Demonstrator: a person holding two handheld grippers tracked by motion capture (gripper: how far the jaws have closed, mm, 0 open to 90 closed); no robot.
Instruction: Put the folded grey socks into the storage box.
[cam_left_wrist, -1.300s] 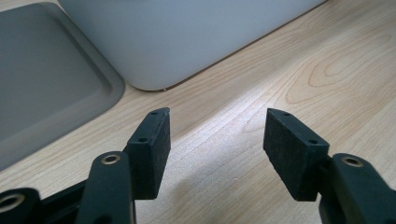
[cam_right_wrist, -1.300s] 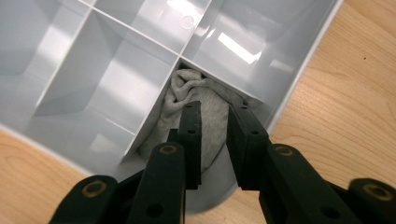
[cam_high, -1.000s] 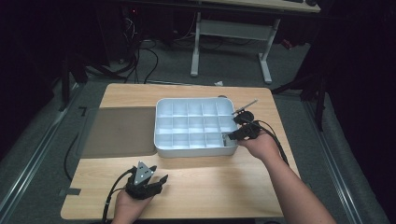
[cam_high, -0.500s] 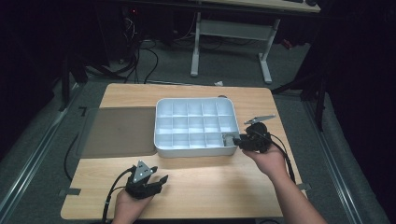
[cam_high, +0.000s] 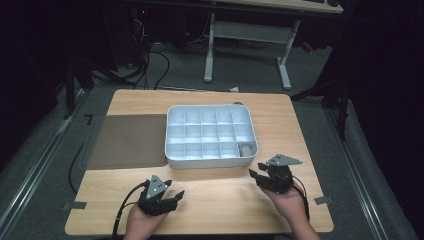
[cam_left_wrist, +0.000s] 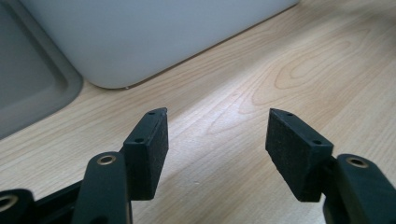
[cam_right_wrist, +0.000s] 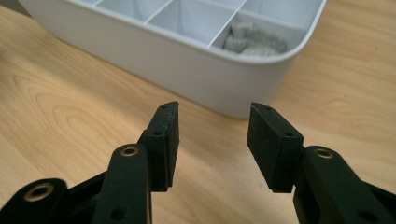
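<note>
A white compartment tray (cam_high: 210, 161) stands mid-table. Its near right compartment holds a small grey piece (cam_high: 245, 148), seen as ribbed grey parts (cam_right_wrist: 254, 42) in the right gripper view. My right gripper (cam_high: 256, 170) is in front of the tray's near right corner (cam_right_wrist: 243, 93), apart from it. Its jaws have just been opening and stand open with nothing between them (cam_right_wrist: 212, 135). My left gripper (cam_high: 173, 189) rests low at the table's front left, facing the tray wall (cam_left_wrist: 154, 37). Its jaws have just opened a little further, and only bare wood shows between them (cam_left_wrist: 217, 135).
A flat grey mat (cam_high: 127, 140) lies against the tray's left side, its edge (cam_left_wrist: 28, 88) in the left gripper view. The wooden tabletop (cam_high: 220, 200) runs between the two hands. Cables trail from both grippers. Beyond the table stands a desk frame (cam_high: 210, 45) on a dark floor.
My right gripper has pulled back from the tray's near right compartment toward the front of the table, and its jaws have widened. The grey piece is now uncovered in that compartment. The left hand has stayed put.
</note>
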